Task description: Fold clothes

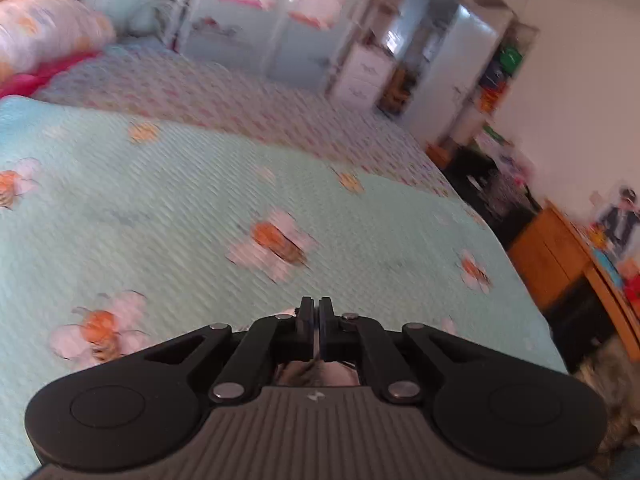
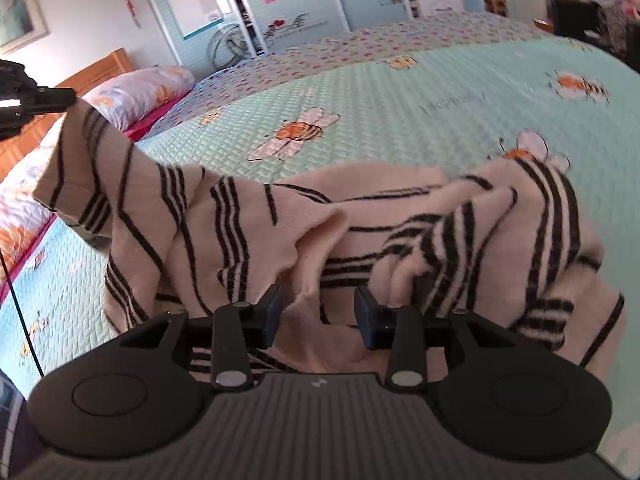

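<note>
A cream sweater with black stripes (image 2: 256, 216) lies crumpled on the mint quilt in the right wrist view. My right gripper (image 2: 318, 314) is open, its jaws apart over a cream fold of the sweater. My left gripper shows at the far left of that view (image 2: 60, 100), pinching a corner of the sweater and lifting it above the bed. In the left wrist view my left gripper (image 1: 318, 312) has its jaws pressed together; a sliver of fabric shows beneath them, and the sweater is otherwise hidden.
The bed carries a mint quilt with bee prints (image 1: 200, 208) and a dotted cover (image 1: 240, 92) behind. Pillows (image 2: 140, 88) lie at the wooden headboard. Wardrobes (image 1: 280, 20) stand beyond, a wooden desk (image 1: 560, 264) at the bed's right.
</note>
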A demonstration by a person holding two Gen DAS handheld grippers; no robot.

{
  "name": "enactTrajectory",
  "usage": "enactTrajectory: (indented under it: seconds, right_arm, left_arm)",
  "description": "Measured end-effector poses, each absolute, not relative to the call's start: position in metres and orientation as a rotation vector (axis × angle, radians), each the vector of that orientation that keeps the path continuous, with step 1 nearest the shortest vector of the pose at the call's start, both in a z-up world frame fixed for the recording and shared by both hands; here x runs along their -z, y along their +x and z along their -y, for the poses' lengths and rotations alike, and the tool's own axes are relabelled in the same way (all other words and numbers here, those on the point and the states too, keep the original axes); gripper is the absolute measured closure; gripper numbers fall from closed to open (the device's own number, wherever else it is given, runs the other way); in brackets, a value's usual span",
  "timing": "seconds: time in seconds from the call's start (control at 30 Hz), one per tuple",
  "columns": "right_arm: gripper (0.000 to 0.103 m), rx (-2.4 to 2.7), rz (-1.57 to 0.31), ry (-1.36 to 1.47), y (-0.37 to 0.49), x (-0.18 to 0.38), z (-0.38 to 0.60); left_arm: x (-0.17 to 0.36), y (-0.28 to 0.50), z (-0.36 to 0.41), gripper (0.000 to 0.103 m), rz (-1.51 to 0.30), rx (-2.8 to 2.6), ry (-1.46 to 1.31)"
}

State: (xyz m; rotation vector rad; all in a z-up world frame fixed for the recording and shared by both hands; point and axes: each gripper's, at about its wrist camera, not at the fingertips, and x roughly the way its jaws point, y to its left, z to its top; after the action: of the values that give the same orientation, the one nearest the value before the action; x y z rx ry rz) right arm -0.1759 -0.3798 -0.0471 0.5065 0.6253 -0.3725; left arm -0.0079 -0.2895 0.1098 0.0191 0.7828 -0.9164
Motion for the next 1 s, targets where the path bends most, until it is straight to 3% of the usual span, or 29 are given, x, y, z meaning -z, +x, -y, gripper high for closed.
enactTrajectory:
  seconds: [0.2, 0.43, 0.67, 0.73, 0.8, 0.93, 1.0]
  right_arm:
    - [0.062, 0.369, -0.617, 0.488, -0.183, 0.044, 0.384]
    - [0.062, 0.323, -0.588, 0.493, -0.202, 0.045, 0.389]
    - [0.059, 0.33, -0.426, 0.504, -0.251, 0.025, 0.411]
    - [0.051, 0.427, -0.398, 0.495, -0.27, 0.021, 0.426]
    - [0.051, 0.489, -0.421, 0.48, -0.281, 0.02, 0.441]
    - [0.051, 0.487, -0.427, 0.429, -0.278, 0.021, 0.448]
    - [0.051, 0.438, -0.418, 0.374, -0.267, 0.018, 0.441]
  left_arm:
    - [-0.063, -0.018, 0.32, 0.102, -0.883, 0.916, 0.021]
    - [-0.056, 0.004, 0.231, 0.102, -0.862, 0.611, -0.003]
    - [0.005, 0.025, 0.166, 0.103, -1.021, 0.236, 0.136]
    - [-0.001, 0.018, 0.151, 0.103, -0.999, 0.184, 0.059]
    - [-0.012, 0.01, 0.138, 0.103, -0.99, 0.168, -0.065]
    - [-0.034, -0.026, 0.188, 0.103, -0.904, 0.454, -0.004]
    - [-0.038, -0.054, 0.226, 0.098, -0.891, 0.647, 0.049]
